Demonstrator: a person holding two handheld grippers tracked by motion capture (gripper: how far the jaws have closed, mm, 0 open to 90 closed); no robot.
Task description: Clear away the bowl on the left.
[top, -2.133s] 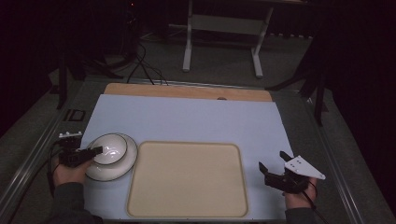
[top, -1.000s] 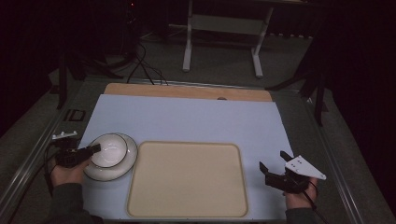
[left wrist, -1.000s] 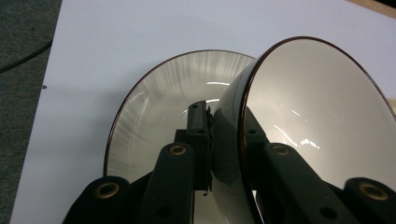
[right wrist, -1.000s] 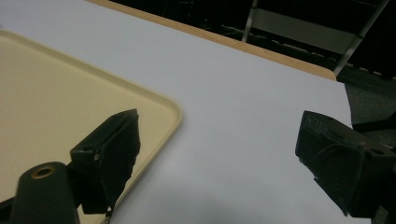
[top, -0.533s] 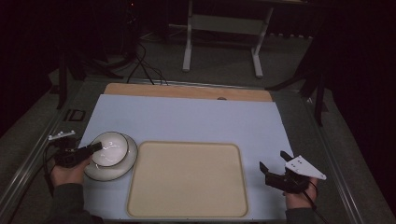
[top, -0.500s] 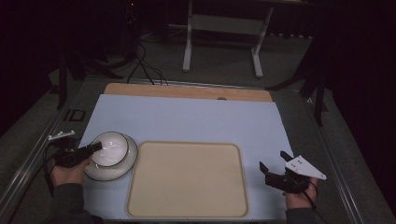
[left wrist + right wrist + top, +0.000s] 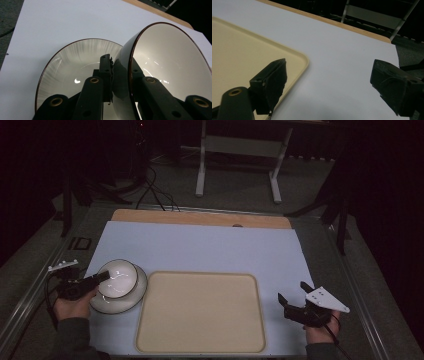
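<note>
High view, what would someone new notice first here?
A white bowl tipped up on a plate at the table's left, its rim pinched by the left gripper. Beside it lies a large empty beige tray. The right gripper hovers open at the right, holding nothing.

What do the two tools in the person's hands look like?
Both are black. The left tool has two flat black bars with brass-coloured rivets and a small white plate on top. The right tool has two chunky black pads and a white three-cornered plate. A dark cable trails from each. The sleeves are dark grey.
</note>
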